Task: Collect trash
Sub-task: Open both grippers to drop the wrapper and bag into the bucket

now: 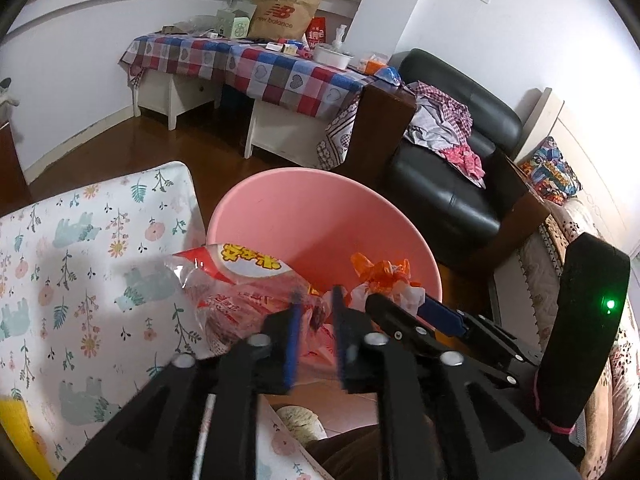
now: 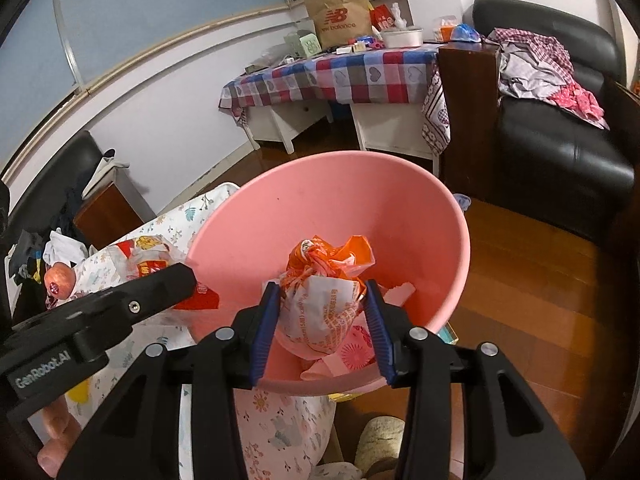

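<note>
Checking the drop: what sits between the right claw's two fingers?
In the right wrist view, a crumpled orange-and-white wrapper sits between the right claw fingers, over the open pink bin.

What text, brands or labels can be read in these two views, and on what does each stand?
"new balance": brown paper bag on the checked table.
"GenRobot.AI": left tongs, seen from the right wrist.
Yellow characters on the clear red bag in the left tongs: unreadable.
Orange print on the crumpled wrapper in the right tongs: too blurred.
</note>
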A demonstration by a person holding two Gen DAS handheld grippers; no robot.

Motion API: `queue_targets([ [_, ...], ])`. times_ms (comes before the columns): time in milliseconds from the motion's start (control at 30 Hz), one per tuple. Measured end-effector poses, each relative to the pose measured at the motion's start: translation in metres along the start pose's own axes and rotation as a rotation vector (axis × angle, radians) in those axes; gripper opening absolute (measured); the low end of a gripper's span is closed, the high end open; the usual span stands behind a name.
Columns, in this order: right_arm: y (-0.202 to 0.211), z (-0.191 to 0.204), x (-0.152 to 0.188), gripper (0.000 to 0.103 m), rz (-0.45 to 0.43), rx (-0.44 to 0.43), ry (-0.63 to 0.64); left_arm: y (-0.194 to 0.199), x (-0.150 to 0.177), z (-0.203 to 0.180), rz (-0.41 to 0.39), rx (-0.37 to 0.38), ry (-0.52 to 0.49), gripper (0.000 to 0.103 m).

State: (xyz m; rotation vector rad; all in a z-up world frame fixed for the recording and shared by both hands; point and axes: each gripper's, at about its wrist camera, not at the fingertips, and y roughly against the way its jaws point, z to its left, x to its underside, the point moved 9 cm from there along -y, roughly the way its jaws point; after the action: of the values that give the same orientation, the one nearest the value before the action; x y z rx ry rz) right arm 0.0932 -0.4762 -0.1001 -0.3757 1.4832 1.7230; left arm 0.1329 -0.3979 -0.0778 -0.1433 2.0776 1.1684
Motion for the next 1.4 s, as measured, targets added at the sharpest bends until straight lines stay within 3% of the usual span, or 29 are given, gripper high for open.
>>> queue_targets([
  [33, 0.0, 0.0, 0.001, 0.044, 0.001, 0.001, 0.0, 0.001, 0.0, 0.0, -0.004, -0.002, -0.001, 0.034],
  [67, -0.001, 0.0, 0.001, 0.044, 0.003, 0.002, -0.001, 0.002, 0.0, -0.001, -0.009, -0.002, -0.003, 0.036],
  [300, -0.002, -0.001, 0.002, 0.046, 0.007, 0.005, -0.002, 0.01, 0.001, -0.004, -0.017, 0.022, -0.009, 0.044],
  [433, -0.002, -0.001, 0.004, 0.053, 0.006, 0.006, 0.002, 0.015, 0.002, -0.008, -0.017, 0.057, -0.017, 0.05],
  [900, 0.006, -0.001, 0.007, 0.053, 0.002, 0.007, 0.004, 0.019, 0.007, -0.027, -0.001, 0.178, -0.041, 0.058],
  [1200, 0.009, -0.001, 0.012, 0.053, -0.003, 0.022, 0.039, -0.002, 0.021, -0.015, 0.073, 0.176, 0.002, 0.06],
  [1400, 0.013, -0.009, 0.008, 0.053, -0.022, 0.031, 0.018, 0.006, 0.008, -0.015, 0.028, 0.177, -0.006, 0.06],
])
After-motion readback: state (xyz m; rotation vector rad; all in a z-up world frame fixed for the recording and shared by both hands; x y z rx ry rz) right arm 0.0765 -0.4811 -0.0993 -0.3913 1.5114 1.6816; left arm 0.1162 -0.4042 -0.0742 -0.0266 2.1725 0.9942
